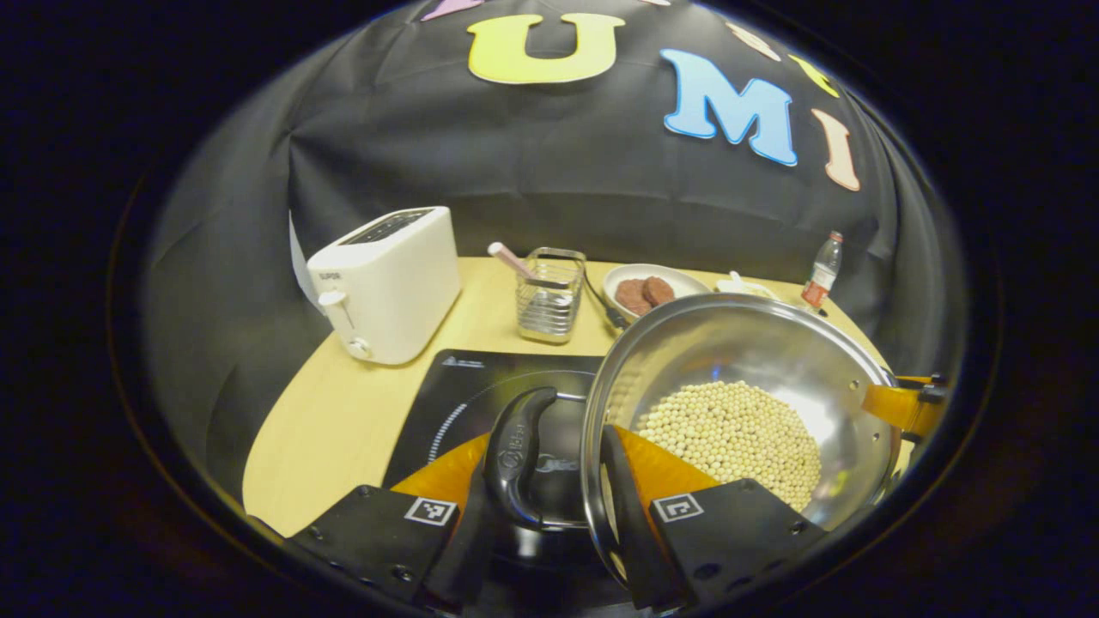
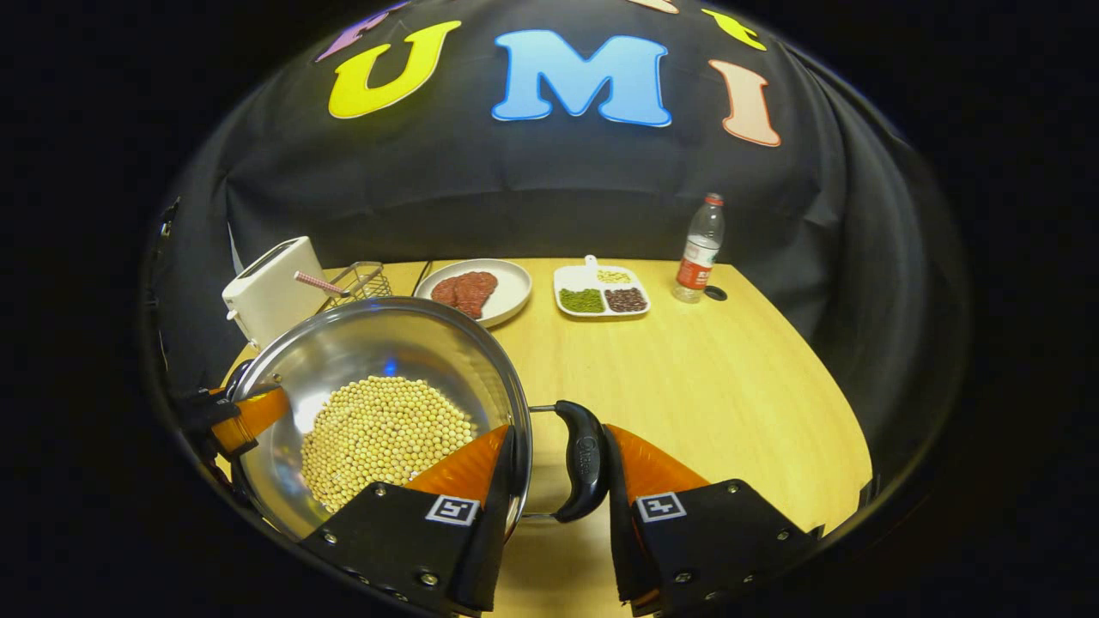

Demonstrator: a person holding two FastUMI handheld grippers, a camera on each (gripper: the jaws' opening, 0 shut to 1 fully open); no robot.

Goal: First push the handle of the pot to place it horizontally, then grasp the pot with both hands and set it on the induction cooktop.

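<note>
A steel pot half full of pale yellow beans hangs tilted between both grippers. My left gripper is shut across its black side handle and rim, one finger outside the handle and the other inside the pot. That handle hovers over the black induction cooktop. My right gripper is shut the same way on the opposite black handle of the pot. Each view also catches the other gripper's orange finger at the far rim: the right one and the left one.
A white toaster and a wire basket stand behind the cooktop. Farther back are a plate of brown patties, a divided dish and a water bottle. Bare wooden table stretches right of the pot.
</note>
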